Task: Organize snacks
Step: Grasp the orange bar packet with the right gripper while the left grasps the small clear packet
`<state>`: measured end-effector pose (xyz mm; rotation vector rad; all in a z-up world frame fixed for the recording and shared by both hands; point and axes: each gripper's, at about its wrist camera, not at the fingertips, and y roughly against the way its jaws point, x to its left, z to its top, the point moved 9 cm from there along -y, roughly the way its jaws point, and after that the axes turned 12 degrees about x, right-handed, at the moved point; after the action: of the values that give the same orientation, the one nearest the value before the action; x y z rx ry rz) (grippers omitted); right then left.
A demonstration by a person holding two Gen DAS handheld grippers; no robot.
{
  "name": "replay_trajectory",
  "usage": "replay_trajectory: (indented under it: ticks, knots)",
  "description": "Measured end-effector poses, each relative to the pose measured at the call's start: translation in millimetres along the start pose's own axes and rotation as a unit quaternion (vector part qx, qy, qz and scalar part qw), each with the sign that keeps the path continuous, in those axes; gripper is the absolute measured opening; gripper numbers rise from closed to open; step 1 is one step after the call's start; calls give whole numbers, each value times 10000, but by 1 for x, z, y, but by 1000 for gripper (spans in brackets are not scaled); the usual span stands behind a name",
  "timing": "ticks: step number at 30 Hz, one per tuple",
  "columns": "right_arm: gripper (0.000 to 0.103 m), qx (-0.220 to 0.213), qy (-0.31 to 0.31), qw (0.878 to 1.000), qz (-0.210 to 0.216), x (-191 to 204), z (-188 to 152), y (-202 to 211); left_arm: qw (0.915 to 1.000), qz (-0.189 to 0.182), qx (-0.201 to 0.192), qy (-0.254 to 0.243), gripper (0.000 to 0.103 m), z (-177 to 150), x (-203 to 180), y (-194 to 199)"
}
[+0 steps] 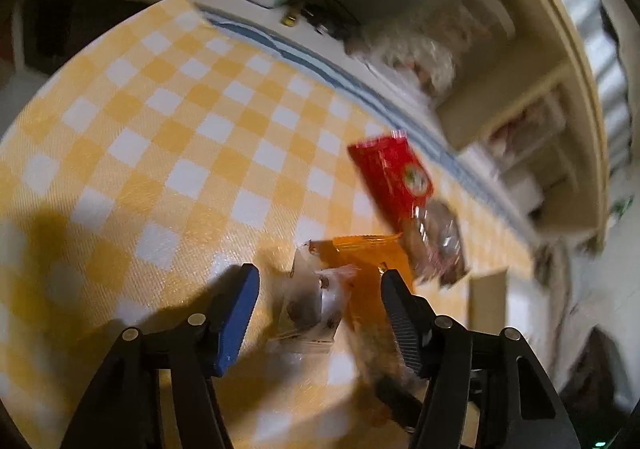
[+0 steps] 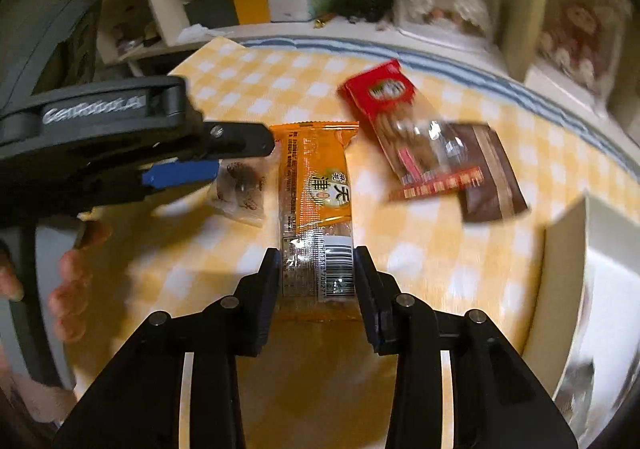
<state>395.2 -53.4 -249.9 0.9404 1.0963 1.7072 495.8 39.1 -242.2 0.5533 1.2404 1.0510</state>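
Note:
On the yellow checked tablecloth (image 2: 420,261) an orange snack packet (image 2: 316,185) lies lengthwise. My right gripper (image 2: 316,253) is shut on its barcode end, a pad pressing each side. To its left lies a small clear packet of dark snacks (image 2: 244,185). My left gripper (image 2: 244,157) comes in over it from the left. In the left wrist view that clear packet (image 1: 308,301) sits between the blue pad and the black pad of the left gripper (image 1: 320,273). The pads stand apart from it. The orange packet (image 1: 368,253) shows just behind.
A red packet (image 2: 380,93) lies farther back, overlapping a brown packet (image 2: 492,173). A pale box wall (image 2: 568,233) stands at the table's right edge. Cluttered shelves (image 2: 248,5) line the back. A person's hand (image 2: 68,289) holds the left gripper.

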Motion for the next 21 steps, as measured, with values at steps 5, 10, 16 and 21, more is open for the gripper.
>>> replay_trajectory:
  ticks: [5, 10, 16, 21]
  knots:
    - [37, 161, -269, 9995, -95, -8, -16, 8, 9938, 724, 327, -776, 61, -12, -23, -8]
    - [37, 232, -419, 9988, -143, -17, -32, 15, 9827, 1192, 251, -1397, 53, -19, -38, -13]
    - [37, 363, -502, 9979, -180, -22, -49, 19, 9800, 1243, 115, -1550, 50, -16, -39, -14]
    - [40, 496, -453, 9977, -25, -14, -61, 23, 9785, 1311, -20, -1594, 49, -14, -34, -19]
